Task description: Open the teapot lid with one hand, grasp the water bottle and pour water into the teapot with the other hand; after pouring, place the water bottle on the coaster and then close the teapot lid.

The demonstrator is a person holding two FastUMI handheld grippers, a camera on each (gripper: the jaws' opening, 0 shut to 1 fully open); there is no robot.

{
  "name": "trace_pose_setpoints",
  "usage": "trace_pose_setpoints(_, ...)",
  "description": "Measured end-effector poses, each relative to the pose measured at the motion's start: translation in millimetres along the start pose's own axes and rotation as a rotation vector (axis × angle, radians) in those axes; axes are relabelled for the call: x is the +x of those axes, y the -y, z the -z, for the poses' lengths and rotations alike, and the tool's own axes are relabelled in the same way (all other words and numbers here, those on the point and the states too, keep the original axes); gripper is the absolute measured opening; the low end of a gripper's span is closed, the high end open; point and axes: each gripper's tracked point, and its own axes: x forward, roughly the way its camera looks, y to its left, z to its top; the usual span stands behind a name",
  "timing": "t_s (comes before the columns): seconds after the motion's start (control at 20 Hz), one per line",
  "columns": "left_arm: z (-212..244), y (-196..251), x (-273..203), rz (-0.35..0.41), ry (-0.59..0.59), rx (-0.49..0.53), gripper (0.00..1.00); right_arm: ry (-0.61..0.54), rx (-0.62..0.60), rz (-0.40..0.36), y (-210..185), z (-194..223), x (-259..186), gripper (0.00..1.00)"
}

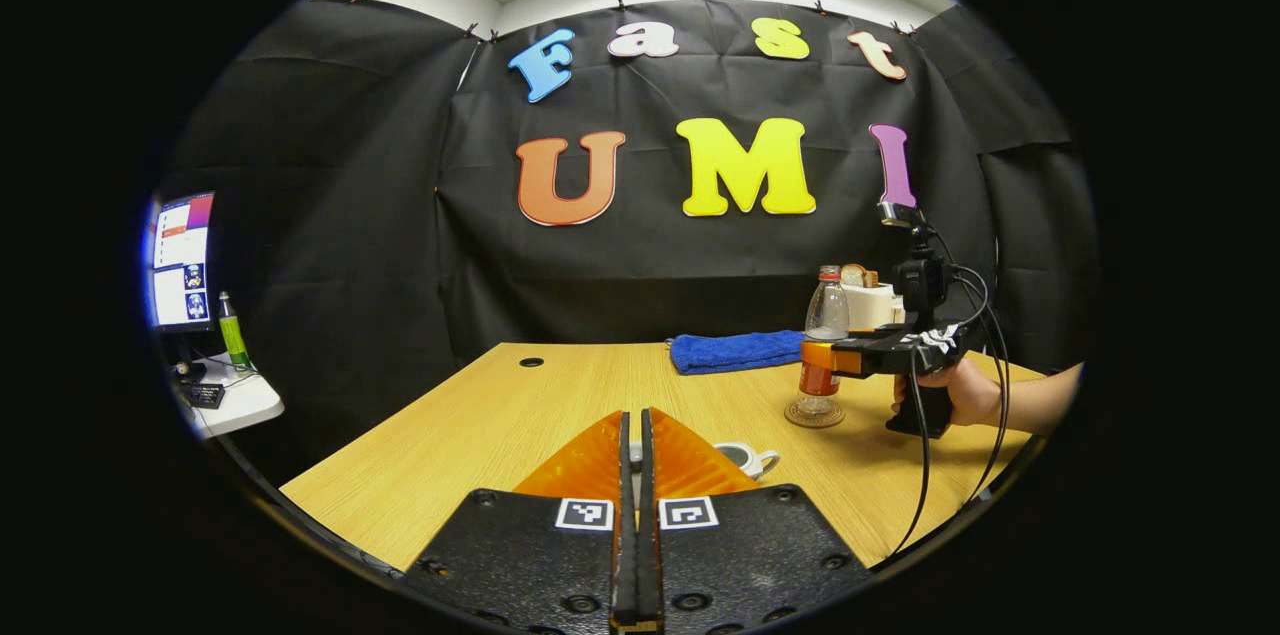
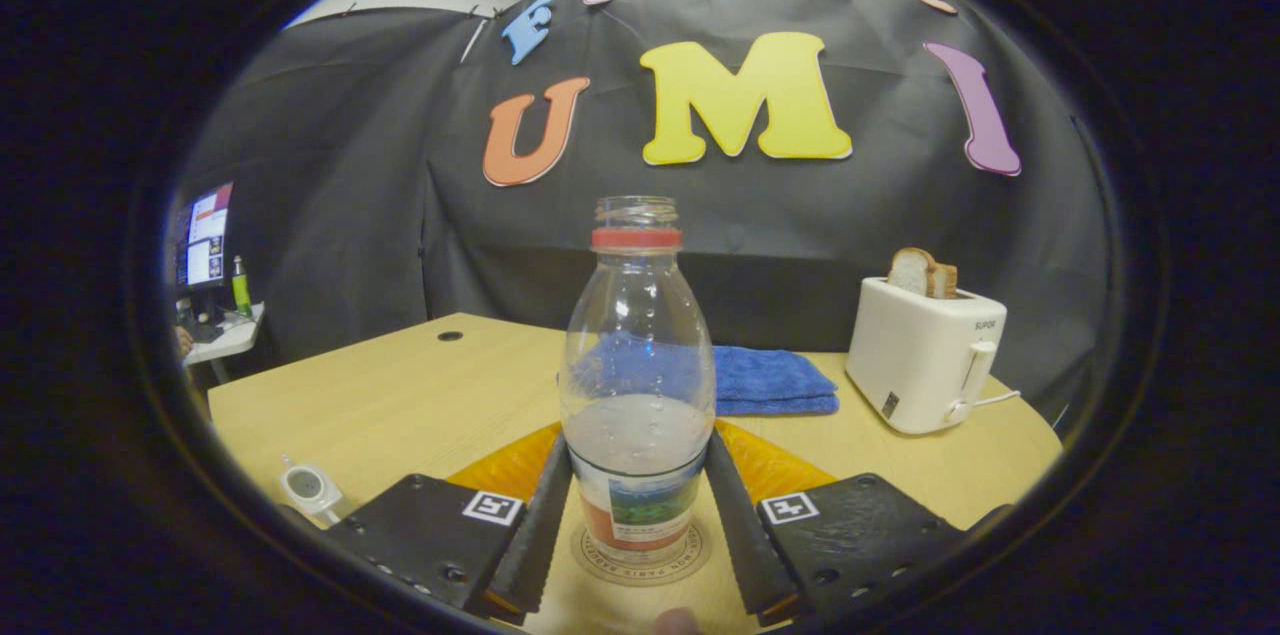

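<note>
Black cloth hung behind a pale wooden surface (image 2: 400, 395), with a folded blue towel (image 2: 770, 380) and a white toaster (image 2: 925, 365) holding bread toward the right of the right gripper view. At the centre of that view the water bottle (image 2: 637, 385) stood uncapped and partly filled on the round coaster (image 2: 640, 555), and the right hand-held gripper (image 2: 637, 525) had its fingers spread on either side of the bottle's lower body, close but seemingly not pressing. In the left gripper view the same bottle (image 1: 822, 345) showed at right of centre with that gripper at its label, held by a hand (image 1: 960, 390). The left hand-held gripper (image 1: 637, 475) had its fingers brought together at the bottom centre, and just beyond their tips sat the white teapot (image 1: 745, 458); whether they pinched the lid knob I could not tell, since the fingers hid it. By my reading, the bottle was set down and the lid remained to be closed. The main risk lay in withdrawing the right gripper: a finger dragging the label could tip the open bottle and spill water. On the left, a skewed lid could miss its seat or nudge the light pot sideways.
</note>
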Motion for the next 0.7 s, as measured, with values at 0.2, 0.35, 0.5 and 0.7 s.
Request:
trace_pose_setpoints(0.2, 2.4, 0.1, 1.2, -0.002, -0.004, 0.006, 0.03, -0.002, -0.003, 0.0, -0.4, 5.4, 0.5, 0.71)
trace_pose_setpoints(0.35, 2.4, 3.7, 1.9, -0.002, -0.004, 0.003, 0.03, -0.028, 0.004, 0.004, -1.4, 11.7, -1.2, 0.75)
trace_pose_setpoints(0.5, 1.0, 8.6, 3.7, 0.002, 0.002, -0.011, 0.02, -0.019, 0.022, -0.002, -2.1, 9.7, -4.7, 0.93)
trace_pose_setpoints(0.7, 3.6, 18.9, 7.7, 0.007, 0.004, -0.014, 0.03, -0.013, 0.024, -0.012, -1.5, 8.0, -14.5, 0.97)
